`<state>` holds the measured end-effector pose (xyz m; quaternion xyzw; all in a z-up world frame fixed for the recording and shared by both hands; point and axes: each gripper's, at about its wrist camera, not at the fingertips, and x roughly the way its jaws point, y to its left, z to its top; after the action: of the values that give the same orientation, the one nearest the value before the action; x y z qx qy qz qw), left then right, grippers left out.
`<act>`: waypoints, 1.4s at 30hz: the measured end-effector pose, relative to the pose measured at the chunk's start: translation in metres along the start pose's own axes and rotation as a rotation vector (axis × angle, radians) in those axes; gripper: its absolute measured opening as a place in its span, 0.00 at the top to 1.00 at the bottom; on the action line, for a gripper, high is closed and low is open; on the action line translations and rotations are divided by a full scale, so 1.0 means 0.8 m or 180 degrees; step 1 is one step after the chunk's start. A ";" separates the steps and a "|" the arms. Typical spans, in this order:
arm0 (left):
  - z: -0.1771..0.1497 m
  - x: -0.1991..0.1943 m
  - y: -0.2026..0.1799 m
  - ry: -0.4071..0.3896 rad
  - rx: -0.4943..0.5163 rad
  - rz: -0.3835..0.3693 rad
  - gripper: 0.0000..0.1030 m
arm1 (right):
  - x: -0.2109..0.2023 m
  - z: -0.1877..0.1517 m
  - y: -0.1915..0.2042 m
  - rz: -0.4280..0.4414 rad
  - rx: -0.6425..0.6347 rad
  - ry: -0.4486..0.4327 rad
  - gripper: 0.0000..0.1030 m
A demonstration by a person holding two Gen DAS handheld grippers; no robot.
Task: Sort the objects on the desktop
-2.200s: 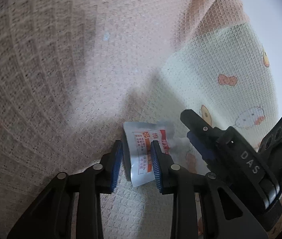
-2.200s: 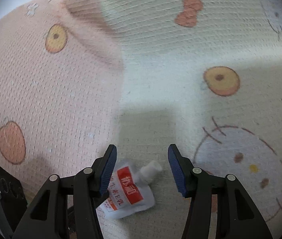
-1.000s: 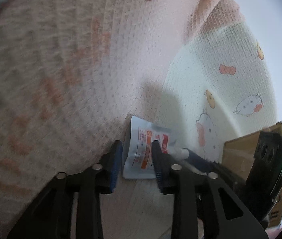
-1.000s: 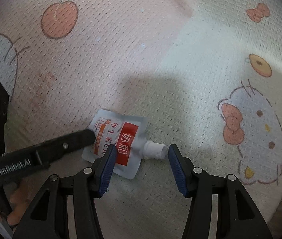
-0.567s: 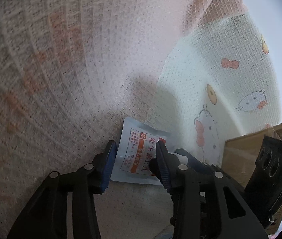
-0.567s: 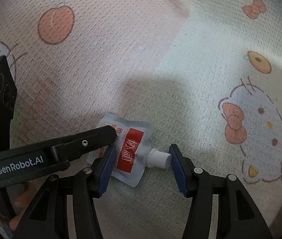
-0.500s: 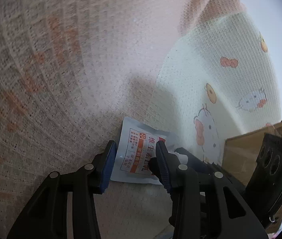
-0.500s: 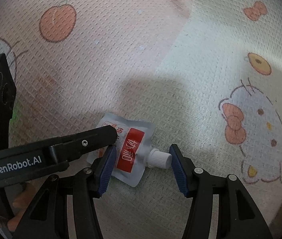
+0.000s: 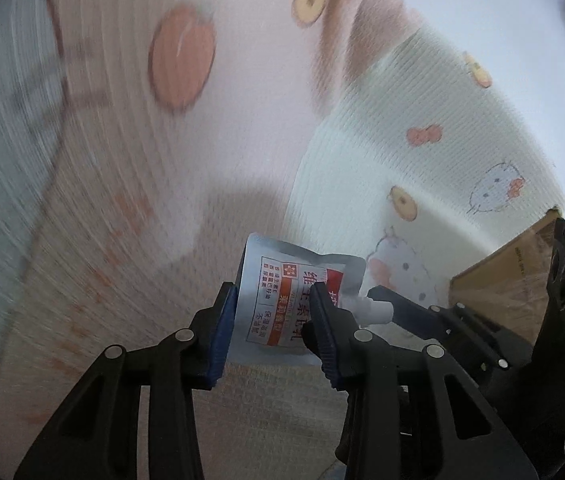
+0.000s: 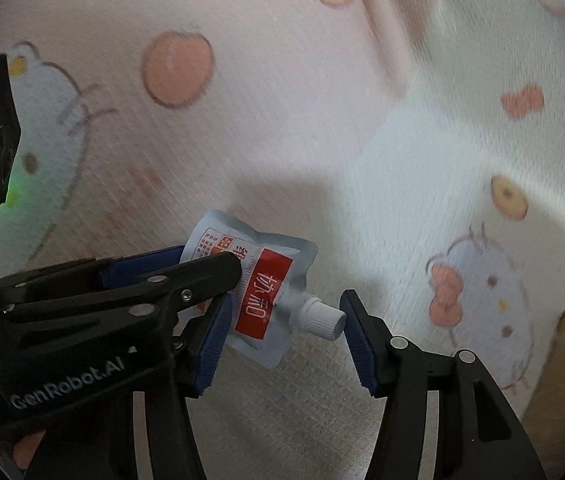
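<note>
Two grippers are at one small white pouch (image 10: 265, 290) with a red label. My left gripper (image 9: 274, 300) has it pinched by the flat body, one blue pad on each face, and carries it above the patterned cloth (image 9: 242, 120); the shadow of the pouch falls on the cloth below. These jaws stand at a middle width and have just been closing a little on the pouch.

My right gripper (image 10: 282, 320) comes from the other side. The label end and the white screw cap (image 10: 320, 316) lie between its two pads, the cap pointing to the right pad. Its jaws have just been opening slightly. The cap tip seems to touch that pad, but with the blur I cannot tell if the pads really press. A cardboard box (image 9: 514, 280) stands at the cloth edge, behind my right gripper.
</note>
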<state>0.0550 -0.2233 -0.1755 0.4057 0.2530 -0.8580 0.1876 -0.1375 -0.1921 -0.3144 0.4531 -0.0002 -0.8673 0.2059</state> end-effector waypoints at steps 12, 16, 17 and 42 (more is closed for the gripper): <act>0.038 -0.101 -0.061 -0.0620 0.0431 0.0014 0.60 | -0.137 0.030 -0.001 -0.0007 -0.0163 -0.0566 0.48; 0.044 -0.129 -0.093 -0.0803 0.0611 -0.0026 0.60 | -0.184 0.044 0.011 -0.0047 -0.0138 -0.0764 0.48; 0.046 -0.135 -0.102 -0.0842 0.0660 -0.0049 0.60 | -0.193 0.044 0.010 -0.0059 -0.0127 -0.0813 0.48; 0.008 -0.144 -0.328 -0.0776 0.1623 -0.0574 0.60 | -0.360 -0.022 -0.121 -0.0627 0.0480 -0.1274 0.48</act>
<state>-0.0182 -0.0031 -0.0065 0.3096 0.0400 -0.9495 0.0316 -0.0129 0.0027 -0.1167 0.2840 -0.0617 -0.9533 0.0817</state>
